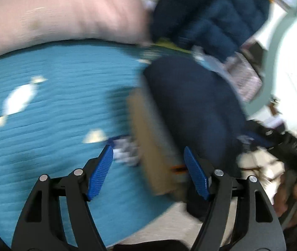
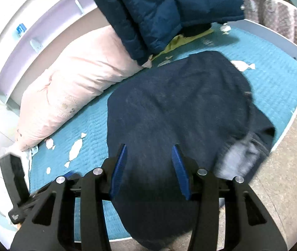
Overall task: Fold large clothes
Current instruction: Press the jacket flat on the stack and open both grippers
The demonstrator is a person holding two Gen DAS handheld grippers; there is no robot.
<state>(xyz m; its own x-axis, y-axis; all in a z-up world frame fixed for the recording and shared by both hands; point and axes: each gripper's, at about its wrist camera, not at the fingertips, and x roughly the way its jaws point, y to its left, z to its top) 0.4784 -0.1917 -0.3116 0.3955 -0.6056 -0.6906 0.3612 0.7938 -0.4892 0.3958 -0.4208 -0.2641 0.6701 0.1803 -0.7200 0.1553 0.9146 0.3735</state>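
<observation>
A dark navy garment lies spread on the teal bed cover, its near edge hanging over the bed's front edge. My right gripper is open just above the garment's near part, holding nothing. In the blurred left wrist view the same navy garment lies at right with a tan part beside it. My left gripper is open over the tan part and the teal cover, holding nothing. The right gripper's black body shows at the right edge.
A pink pillow lies along the bed's left side against white shelving. A blue puffer jacket hangs over the far end, above a yellow-green cloth. A patterned blanket drapes at far right. Beige floor runs along the bed's edge.
</observation>
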